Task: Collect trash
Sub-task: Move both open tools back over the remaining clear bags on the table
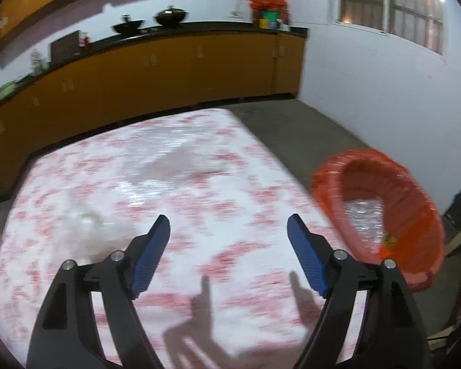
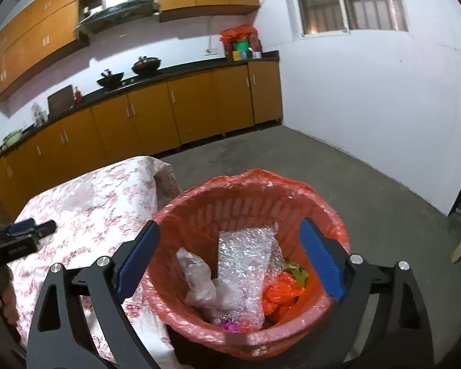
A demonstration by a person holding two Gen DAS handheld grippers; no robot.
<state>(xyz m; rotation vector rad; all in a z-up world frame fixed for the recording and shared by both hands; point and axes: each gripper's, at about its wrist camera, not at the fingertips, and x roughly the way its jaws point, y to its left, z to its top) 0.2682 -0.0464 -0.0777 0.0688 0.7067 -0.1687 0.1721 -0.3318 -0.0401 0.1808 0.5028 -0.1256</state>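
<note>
An orange trash basket [image 2: 199, 212] lined with an orange bag stands on the floor beside the table's right edge. Inside lie a sheet of bubble wrap [image 2: 246, 255], a clear plastic bag [image 2: 196, 279], an orange wrapper [image 2: 276, 298] and pink bits. My right gripper [image 2: 230, 255] is open and empty, hovering over the basket. My left gripper [image 1: 229, 240] is open and empty above the table [image 1: 169, 184], which has a red-flowered cloth. The basket shows in the left wrist view [image 1: 415, 193] at the right. The left gripper also shows in the right wrist view [image 2: 24, 230].
Orange kitchen cabinets [image 2: 169, 107] with a black counter run along the far wall, holding woks and an orange bag. A white wall [image 2: 368, 92] with a window is at the right. Grey concrete floor [image 2: 368, 200] lies between the table and the walls.
</note>
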